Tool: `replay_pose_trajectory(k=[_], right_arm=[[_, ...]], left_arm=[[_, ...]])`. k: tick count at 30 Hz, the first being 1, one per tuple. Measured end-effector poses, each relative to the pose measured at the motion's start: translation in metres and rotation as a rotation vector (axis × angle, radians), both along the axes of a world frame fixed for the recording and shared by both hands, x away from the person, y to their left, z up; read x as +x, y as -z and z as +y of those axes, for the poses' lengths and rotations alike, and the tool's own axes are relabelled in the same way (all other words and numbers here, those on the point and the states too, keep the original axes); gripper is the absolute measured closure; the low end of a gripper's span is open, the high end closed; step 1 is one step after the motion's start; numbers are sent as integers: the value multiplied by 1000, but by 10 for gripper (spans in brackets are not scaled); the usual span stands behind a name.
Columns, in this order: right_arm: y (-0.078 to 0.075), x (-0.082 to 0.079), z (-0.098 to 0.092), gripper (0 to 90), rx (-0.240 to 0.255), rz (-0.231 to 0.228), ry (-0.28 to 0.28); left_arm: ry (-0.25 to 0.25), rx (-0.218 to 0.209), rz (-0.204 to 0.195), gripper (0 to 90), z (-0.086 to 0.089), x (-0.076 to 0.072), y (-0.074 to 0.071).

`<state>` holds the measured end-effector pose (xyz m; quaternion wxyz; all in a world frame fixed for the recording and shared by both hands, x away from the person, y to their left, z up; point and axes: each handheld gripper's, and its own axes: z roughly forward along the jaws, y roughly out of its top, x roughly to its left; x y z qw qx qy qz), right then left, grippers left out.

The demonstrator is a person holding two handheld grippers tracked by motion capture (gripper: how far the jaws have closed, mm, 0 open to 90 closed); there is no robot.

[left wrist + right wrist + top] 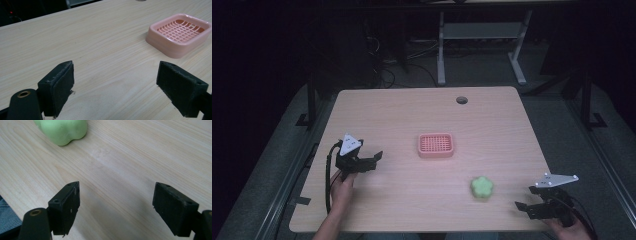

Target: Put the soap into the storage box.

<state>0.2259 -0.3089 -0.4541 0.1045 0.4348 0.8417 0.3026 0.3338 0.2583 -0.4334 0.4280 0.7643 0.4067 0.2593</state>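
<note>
Right gripper (530,205) hangs low over the near right corner of the table (382,110), jaws spread wide and empty. Its own view shows the green flower-shaped soap (62,130) ahead and to the left of the jaw line, resting on bare wood, near but not between the jaws. Left gripper (373,161) hovers at the left side of the table, jaws likewise wide apart and holding nothing; the pink soap dish (178,33) lies ahead and to its right in that gripper's view.

In the high view the green flower-shaped soap (482,187) sits near the front edge, apart from the pink soap dish (436,145), which stands at the table's middle.

Probable hazards:
- Misaligned approach. The soap lies off the jaw centreline; closing without turning toward it would likely catch one lobe and push the piece aside.
- Slip. Rounded, smooth lobes offer little flat contact; a shallow grip may let the soap squirt out.
- Edge loss. A nudge toward the near edge could send it off the table.
</note>
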Motion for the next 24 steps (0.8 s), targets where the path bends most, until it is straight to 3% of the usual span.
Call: replay_pose_trajectory(k=[24], right_arm=[[-15, 8, 33, 222, -69, -4, -100]], left_arm=[[4, 8, -11, 143, 1, -4, -2]])
